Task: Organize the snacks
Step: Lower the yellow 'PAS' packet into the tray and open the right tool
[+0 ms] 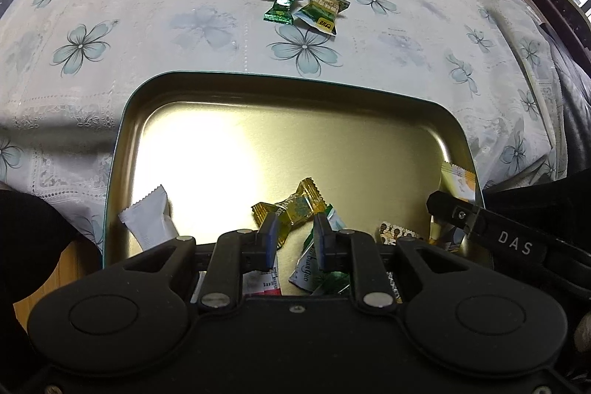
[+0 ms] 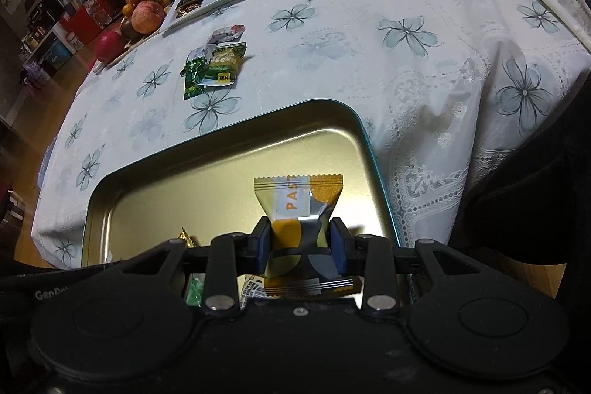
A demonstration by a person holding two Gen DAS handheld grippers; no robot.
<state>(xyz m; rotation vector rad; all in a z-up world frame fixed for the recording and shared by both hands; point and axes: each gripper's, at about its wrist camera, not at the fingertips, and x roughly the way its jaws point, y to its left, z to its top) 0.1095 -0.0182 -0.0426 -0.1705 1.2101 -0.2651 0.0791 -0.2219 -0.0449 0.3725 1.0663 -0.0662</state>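
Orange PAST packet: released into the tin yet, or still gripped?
Gripped. The right gripper has both blue pads pressed on the orange packet, above the tin.

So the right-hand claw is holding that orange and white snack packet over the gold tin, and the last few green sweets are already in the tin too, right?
Not quite. The green sweets are not in the tin; they lie on the flowered tablecloth beyond it, as the right wrist view shows. The right gripper does hold the orange and white packet over the tin.

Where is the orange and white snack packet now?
In the right wrist view, the orange and white packet is between the right gripper fingers, above the tin tray.
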